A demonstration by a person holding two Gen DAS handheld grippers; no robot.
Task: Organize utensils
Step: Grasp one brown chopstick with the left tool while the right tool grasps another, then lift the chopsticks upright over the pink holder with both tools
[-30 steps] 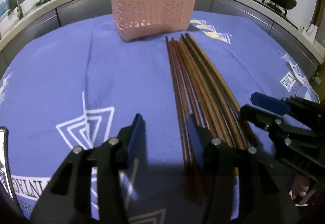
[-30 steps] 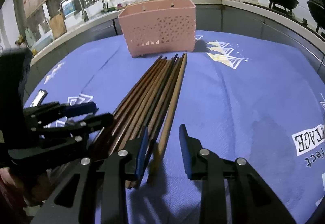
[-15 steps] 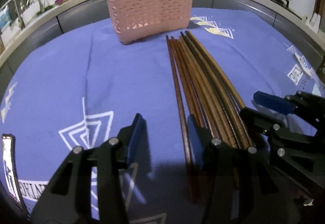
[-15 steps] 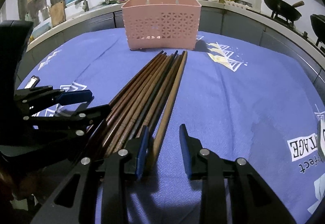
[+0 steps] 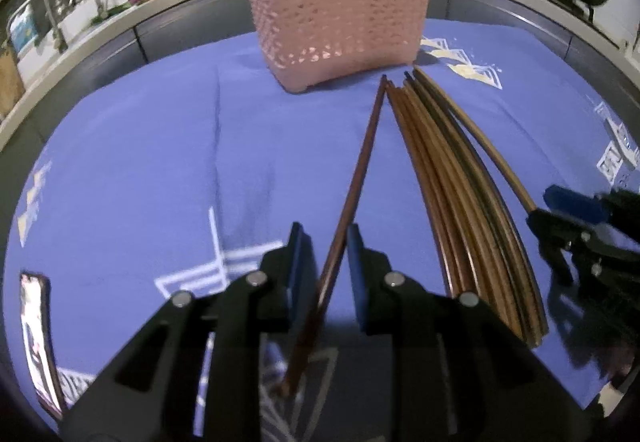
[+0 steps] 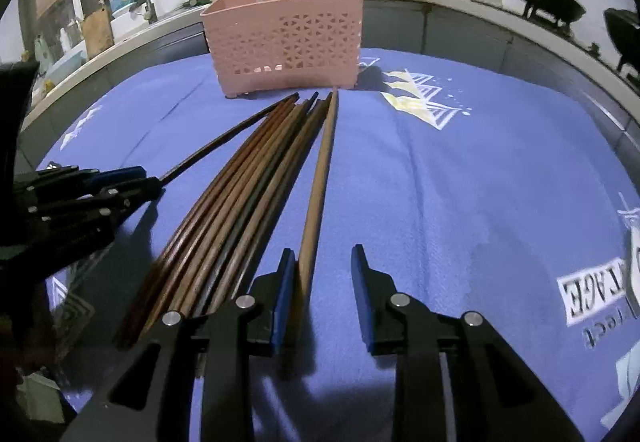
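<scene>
The surface [image 6: 460, 181], under a blue printed cloth, carries everything. At the middle of its far edge stands the pink basket [image 6: 288, 41], upright and seemingly empty, though its inside is mostly hidden. From just in front of the basket a bundle of wooden chopsticks [image 6: 240, 201] runs back toward the near edge.

The left tool [image 5: 322, 254] has a dark chopstick [image 5: 360, 169] between its narrowly spread fingers, fanned off the bundle's left side; whether the pads actually press it I cannot tell. The right tool [image 6: 322, 270] is spread wider around a pale chopstick [image 6: 320, 177], which rests against its left pad on the bundle's right side.

The risk, as I judge it: a thin round stick could roll or pivot as the pads close, and the right tool's left finger sits close enough to the bundle to drag a neighbour along.
</scene>
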